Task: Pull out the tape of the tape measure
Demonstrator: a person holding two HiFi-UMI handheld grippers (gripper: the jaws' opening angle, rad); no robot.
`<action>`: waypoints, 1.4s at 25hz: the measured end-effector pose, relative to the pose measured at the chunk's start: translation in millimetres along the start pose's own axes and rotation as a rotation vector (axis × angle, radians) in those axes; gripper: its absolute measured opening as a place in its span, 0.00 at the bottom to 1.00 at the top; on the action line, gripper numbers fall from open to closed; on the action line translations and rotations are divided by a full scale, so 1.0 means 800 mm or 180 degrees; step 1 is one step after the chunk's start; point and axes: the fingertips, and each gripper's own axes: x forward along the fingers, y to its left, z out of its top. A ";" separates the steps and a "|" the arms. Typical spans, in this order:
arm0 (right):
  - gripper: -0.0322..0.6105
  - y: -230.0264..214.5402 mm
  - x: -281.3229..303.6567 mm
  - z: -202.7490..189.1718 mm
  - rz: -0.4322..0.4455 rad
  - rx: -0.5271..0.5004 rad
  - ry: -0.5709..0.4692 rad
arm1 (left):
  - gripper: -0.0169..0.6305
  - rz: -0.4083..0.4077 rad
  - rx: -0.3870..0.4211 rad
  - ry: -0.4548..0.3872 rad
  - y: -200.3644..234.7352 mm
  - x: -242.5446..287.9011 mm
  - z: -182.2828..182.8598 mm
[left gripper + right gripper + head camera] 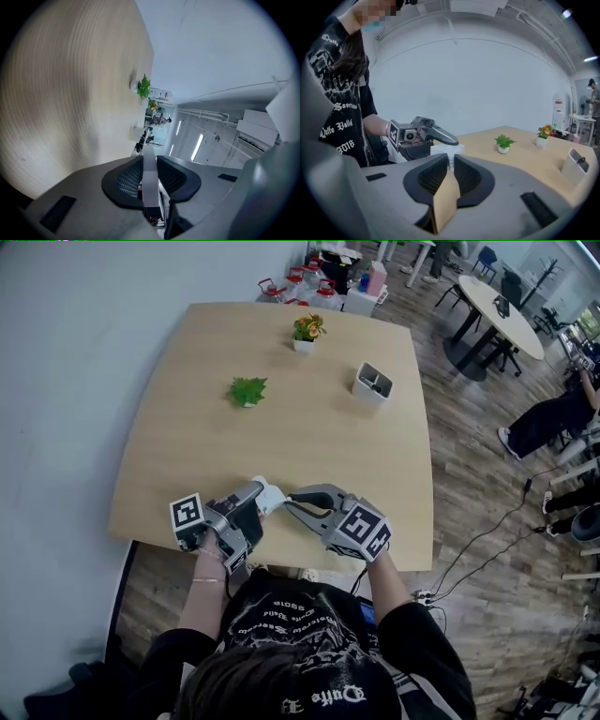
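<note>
over table (281, 381), l gripper (150, 164) jaws clamp tape measure (269, 497), r gripper (450, 164) jaws pinch its tape (450, 160).

White tape measure (272, 493) above table (281, 409) edge: body in left tool (253, 495), tip (450, 161) in right tool (292, 500)

Left hand-held gripper (255, 494) faces right hand-held gripper (293, 499), both clamped.

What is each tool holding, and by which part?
The left tool clamps the white tape measure by its case; the right tool pinches the tape's end tab where it sticks out of the case.
</note>
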 end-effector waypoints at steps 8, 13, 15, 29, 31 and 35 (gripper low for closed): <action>0.11 -0.012 0.007 -0.004 -0.0208 0.0157 -0.0065 | 0.17 0.0075 0.0079 -0.0238 0.006 0.000 0.015; 0.11 -0.019 0.006 -0.010 -0.0406 0.0272 -0.0118 | 0.17 0.0074 0.0106 -0.0328 0.010 0.000 0.016; 0.11 -0.020 0.005 -0.007 -0.0471 0.0331 -0.0167 | 0.17 0.0054 0.0082 -0.0354 0.008 0.000 0.016; 0.11 -0.045 -0.015 -0.019 -0.0913 0.0523 -0.0233 | 0.17 0.0076 0.0146 -0.0764 0.010 -0.008 0.031; 0.11 -0.047 -0.016 -0.019 -0.0960 0.0539 -0.0251 | 0.17 0.0074 0.0205 -0.0794 0.006 -0.008 0.032; 0.11 -0.057 -0.027 -0.018 -0.1135 0.0602 -0.0321 | 0.17 0.0073 0.0216 -0.0922 0.002 -0.011 0.037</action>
